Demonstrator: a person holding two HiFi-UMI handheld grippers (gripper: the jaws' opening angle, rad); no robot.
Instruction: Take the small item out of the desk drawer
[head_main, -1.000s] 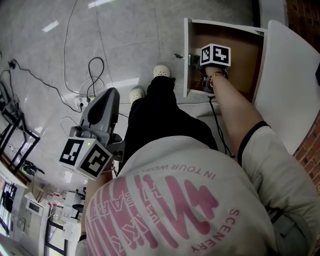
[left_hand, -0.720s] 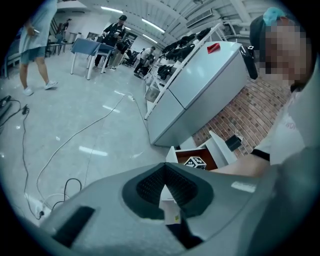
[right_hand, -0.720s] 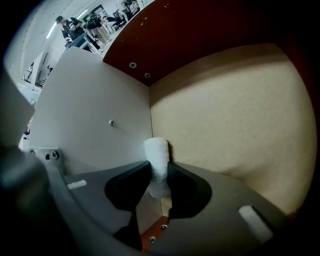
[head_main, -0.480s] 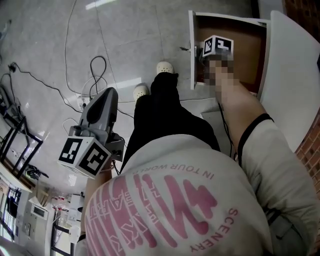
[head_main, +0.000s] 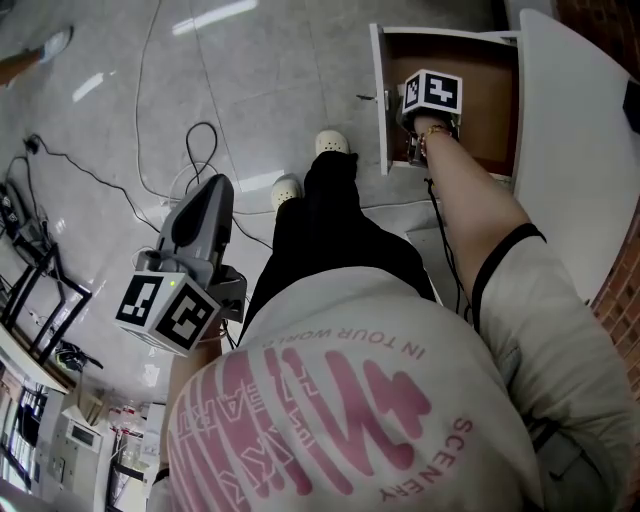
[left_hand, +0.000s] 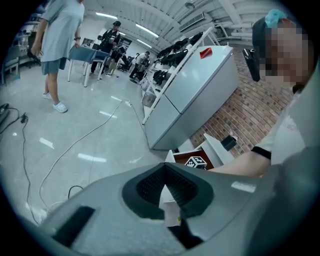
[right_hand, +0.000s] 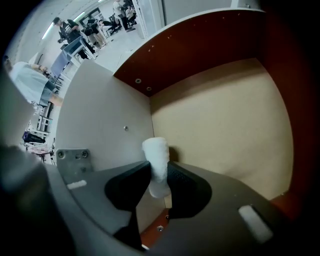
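1. The step in hand is the lift-out: the grasp looks made, but the small item (right_hand: 156, 155) is not yet out of the drawer (head_main: 381, 100).
2. The right gripper (right_hand: 160, 181) reaches down into the open drawer. Its fingers (right_hand: 182, 187) are clamped on the small item, a white, soft-looking roll that stands upright between the pads, its top poking above them.
3. In the right gripper view the roll sits close to the drawer's pale front wall and near a corner, over the tan bottom. Whether its lower end touches the bottom cannot be told.
4. The left gripper (left_hand: 165, 171) hangs at the person's left side, well apart from the drawer, above the floor (head_main: 250, 90). Its fingers are together with nothing between them, and it plays no part in this step.
5. The next move calls for raising the right gripper straight up, clear of the drawer's front wall, with the clamp unchanged, then carrying the roll away from the desk (head_main: 570, 150).
6. The roll looks squashy, so a firm, steady hold seems wiser than more squeeze.
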